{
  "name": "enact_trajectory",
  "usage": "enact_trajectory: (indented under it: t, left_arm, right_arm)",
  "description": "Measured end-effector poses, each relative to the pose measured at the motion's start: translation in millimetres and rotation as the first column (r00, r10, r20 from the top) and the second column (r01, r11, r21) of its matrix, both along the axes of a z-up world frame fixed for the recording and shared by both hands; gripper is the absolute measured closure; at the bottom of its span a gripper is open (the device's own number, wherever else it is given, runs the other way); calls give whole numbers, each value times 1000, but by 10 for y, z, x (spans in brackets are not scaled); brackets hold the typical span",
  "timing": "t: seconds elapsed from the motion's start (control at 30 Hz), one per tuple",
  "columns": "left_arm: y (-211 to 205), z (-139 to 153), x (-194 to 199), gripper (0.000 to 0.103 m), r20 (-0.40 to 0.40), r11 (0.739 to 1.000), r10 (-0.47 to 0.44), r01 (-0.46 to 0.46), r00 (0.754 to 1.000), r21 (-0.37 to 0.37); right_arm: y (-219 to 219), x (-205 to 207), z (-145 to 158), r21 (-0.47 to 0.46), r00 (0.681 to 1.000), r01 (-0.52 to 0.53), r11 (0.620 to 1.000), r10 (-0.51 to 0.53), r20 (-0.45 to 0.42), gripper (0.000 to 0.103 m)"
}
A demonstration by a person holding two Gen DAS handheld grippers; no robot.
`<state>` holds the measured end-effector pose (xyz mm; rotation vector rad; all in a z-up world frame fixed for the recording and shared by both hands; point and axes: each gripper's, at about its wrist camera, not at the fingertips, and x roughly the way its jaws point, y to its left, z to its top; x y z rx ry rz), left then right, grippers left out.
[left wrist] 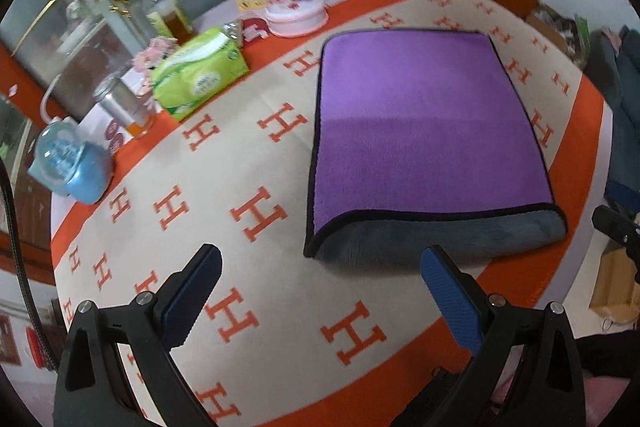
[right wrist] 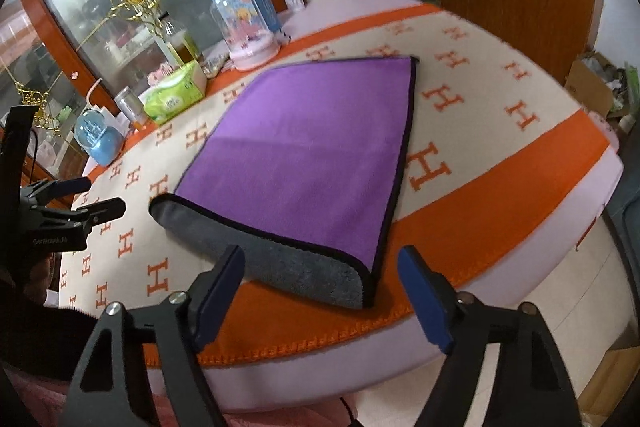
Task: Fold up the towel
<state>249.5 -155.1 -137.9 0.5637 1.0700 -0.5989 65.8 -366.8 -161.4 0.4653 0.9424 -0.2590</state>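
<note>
1. Towel (left wrist: 424, 131): plush matt cloth, purple face, fuzzy grey underside, black stitched edging.
2. Blanket (left wrist: 256, 163): matt woven cloth.
3. Left gripper (left wrist: 320, 267): matt black plastic, dimpled blue pads (left wrist: 452, 299), shiny metal screws.
4. Tissue pack (left wrist: 200, 73): glossy plastic wrap.

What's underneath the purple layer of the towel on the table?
Under the purple layer a grey plush layer shows along the near edge, lying on the H-patterned cloth. Anything further under the towel is covered.
</note>
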Motion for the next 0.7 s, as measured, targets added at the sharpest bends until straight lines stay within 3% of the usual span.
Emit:
enact_trajectory:
  t: [0.33, 0.7]
  left_arm:
    - [-232, -543, 305, 4, -97, 995, 0, 10, 995, 98]
    - [-245, -823, 511, 4, -197, 996, 23, -5, 980, 91]
  right_arm:
    - [-243, 143, -428, 130, 995, 8, 991, 5, -96, 52]
    - [-289, 220, -636, 203, 985, -28, 979, 62, -160, 75]
